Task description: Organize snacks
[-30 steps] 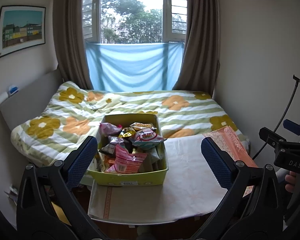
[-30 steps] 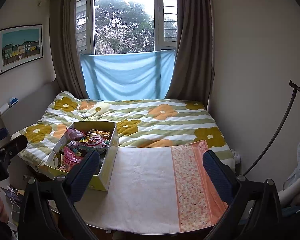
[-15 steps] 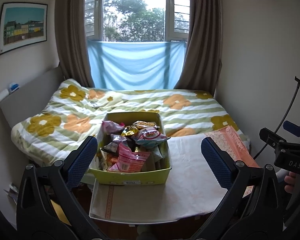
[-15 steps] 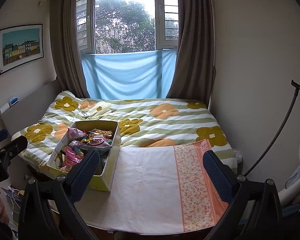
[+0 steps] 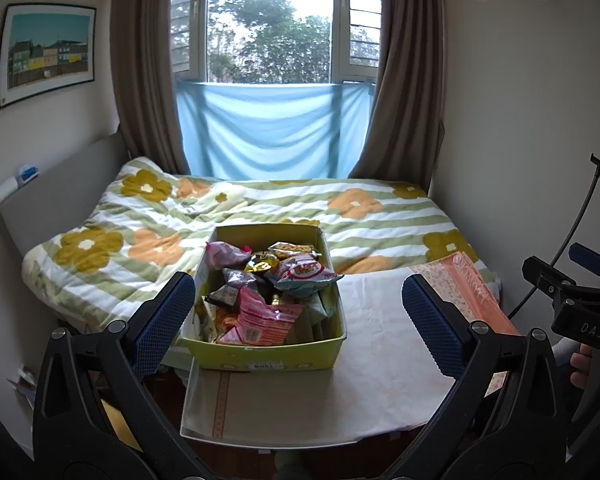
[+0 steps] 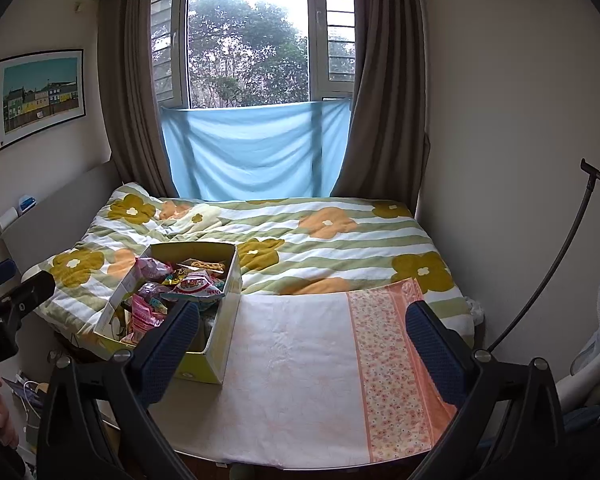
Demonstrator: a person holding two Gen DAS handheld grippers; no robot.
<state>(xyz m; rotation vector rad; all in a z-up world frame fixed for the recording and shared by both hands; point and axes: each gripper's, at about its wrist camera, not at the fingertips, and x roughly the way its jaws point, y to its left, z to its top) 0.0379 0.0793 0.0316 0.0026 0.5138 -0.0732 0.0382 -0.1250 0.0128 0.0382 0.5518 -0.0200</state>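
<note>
since the earlier frames the left view has eased a little nearer the yellow-green box. both the left hand-held gripper and the right hand-held gripper hang wide open, holding and touching nothing. the snacks lie heaped loose in the box at the tabletop's far left corner against the bed, a scene fitting either packets gathered in or packets waiting to be sorted out.

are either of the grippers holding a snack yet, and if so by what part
Nothing is held. The left gripper and right gripper both stand open and empty; the snacks all lie in the yellow-green box.
</note>
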